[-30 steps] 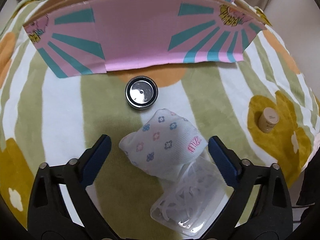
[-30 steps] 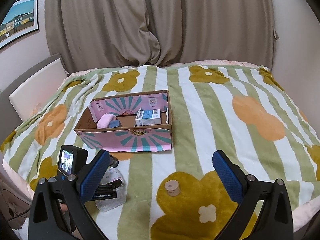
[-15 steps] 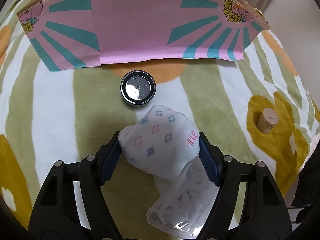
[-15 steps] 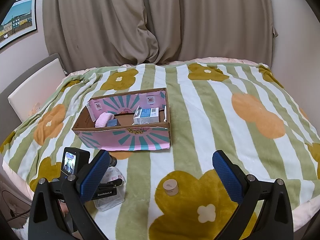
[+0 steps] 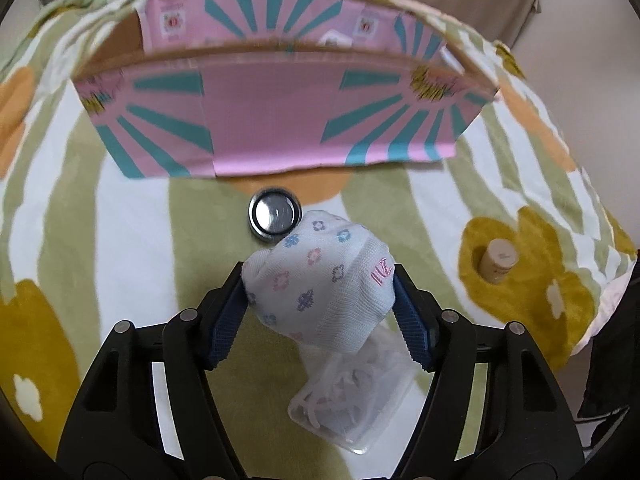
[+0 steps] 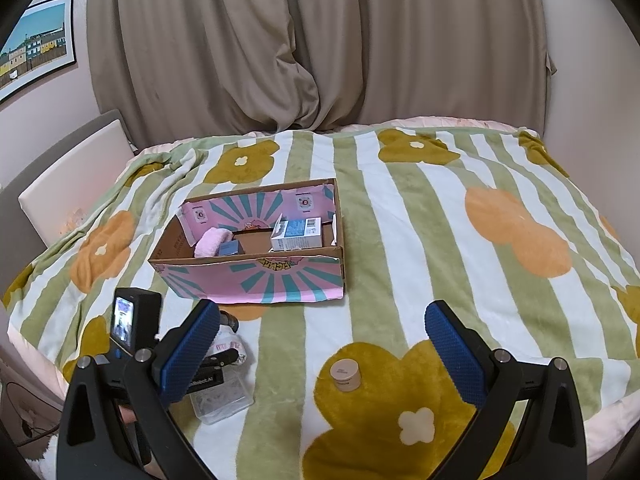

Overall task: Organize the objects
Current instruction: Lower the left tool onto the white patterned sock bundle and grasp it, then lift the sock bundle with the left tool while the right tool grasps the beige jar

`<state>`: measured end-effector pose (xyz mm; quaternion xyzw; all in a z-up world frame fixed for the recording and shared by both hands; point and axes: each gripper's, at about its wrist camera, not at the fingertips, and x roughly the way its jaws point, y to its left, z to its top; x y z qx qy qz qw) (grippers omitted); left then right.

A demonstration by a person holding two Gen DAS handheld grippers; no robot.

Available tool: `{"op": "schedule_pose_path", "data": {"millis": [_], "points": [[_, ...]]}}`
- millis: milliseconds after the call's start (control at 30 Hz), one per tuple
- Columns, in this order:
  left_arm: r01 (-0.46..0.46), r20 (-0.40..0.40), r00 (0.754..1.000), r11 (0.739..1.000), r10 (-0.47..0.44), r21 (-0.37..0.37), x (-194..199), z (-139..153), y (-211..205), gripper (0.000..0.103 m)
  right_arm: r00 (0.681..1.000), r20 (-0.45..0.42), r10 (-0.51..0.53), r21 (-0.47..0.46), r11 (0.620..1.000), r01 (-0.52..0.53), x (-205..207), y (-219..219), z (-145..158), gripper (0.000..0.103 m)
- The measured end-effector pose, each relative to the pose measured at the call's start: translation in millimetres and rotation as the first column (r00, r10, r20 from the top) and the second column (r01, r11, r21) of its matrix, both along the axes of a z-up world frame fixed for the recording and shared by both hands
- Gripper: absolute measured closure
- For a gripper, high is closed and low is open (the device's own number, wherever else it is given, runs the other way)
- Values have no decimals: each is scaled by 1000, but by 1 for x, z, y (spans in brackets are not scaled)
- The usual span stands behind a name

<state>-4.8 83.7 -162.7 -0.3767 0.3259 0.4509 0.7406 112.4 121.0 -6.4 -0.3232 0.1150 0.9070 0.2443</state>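
A rolled white sock (image 5: 312, 300) with small coloured flowers sits between the blue pads of my left gripper (image 5: 319, 270). The jaws are still closing and both pads press on it, holding it just above a clear plastic box (image 5: 352, 400). In front stands the pink-and-teal cardboard box (image 5: 272, 128), with a round metal tin (image 5: 274, 214) on the blanket before it. My right gripper (image 6: 322, 312) hangs open over the blanket with nothing between its fingers, and a small beige jar (image 6: 345, 374) stands just below it.
The cardboard box (image 6: 256, 280) holds a pink rolled cloth (image 6: 212, 240), a small blue box (image 6: 230, 248) and a blue-white carton (image 6: 298, 234). The beige jar (image 5: 498, 264) stands to the right of the left gripper. The bed's front edge is close behind both grippers.
The left jaws came in from wide apart onto the sock roll, and the gripper has risen with it off the clear box. The right gripper has kept still.
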Motion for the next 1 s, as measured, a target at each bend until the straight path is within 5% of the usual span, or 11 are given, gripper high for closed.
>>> {"op": "schedule_pose_path", "data": {"millis": [233,533,867,1000], "points": [[-28,22,999,981,24,191,-30,81,-33,37,1000,-7,6,5,1000,-6,-4,-8,3,1],[-120,19,992,889,124,442,-58,182,-84,37,998,-49,37,23,999,-36,-6,-24,16,1],[-150,54,988,844,142,515,-78,217,-117,37,997,-66,43,38,998,-41,-6,-32,20,1],[-163,73,987,840,147,517,-83,216,-123,37,1000,-7,26,31,999,-25,-15,-19,-2,1]]}}
